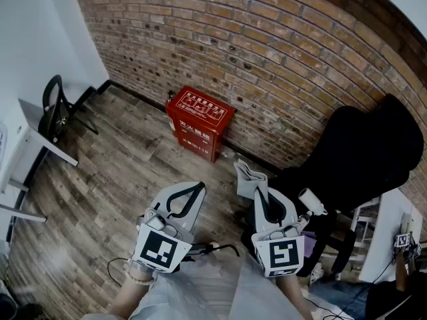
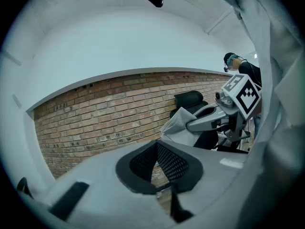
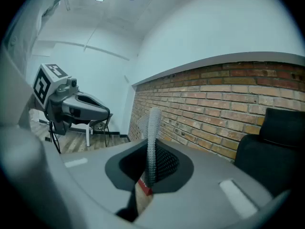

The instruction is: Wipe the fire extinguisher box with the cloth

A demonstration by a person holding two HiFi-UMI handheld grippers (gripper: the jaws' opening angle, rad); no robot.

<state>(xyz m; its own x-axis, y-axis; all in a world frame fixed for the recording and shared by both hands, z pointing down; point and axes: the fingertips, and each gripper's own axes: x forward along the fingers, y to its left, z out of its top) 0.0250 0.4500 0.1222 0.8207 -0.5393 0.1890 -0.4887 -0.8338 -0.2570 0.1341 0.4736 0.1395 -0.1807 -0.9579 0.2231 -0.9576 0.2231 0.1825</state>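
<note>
1. Right gripper (image 1: 262, 193): the jaws are closed on a grey cloth (image 1: 248, 177), which stands up from between the pads.
2. Left gripper (image 1: 199, 188): the jaws are closed together with nothing between them. It is held near, to the left of the right gripper and apart from it.
3. Red fire extinguisher box (image 1: 200, 120): it stands on the wooden floor (image 1: 113, 179) against the far brick wall (image 1: 280, 52), well apart from the cloth.
4. Black chair (image 1: 363, 152): it stands to the right, beside the right gripper.
</note>
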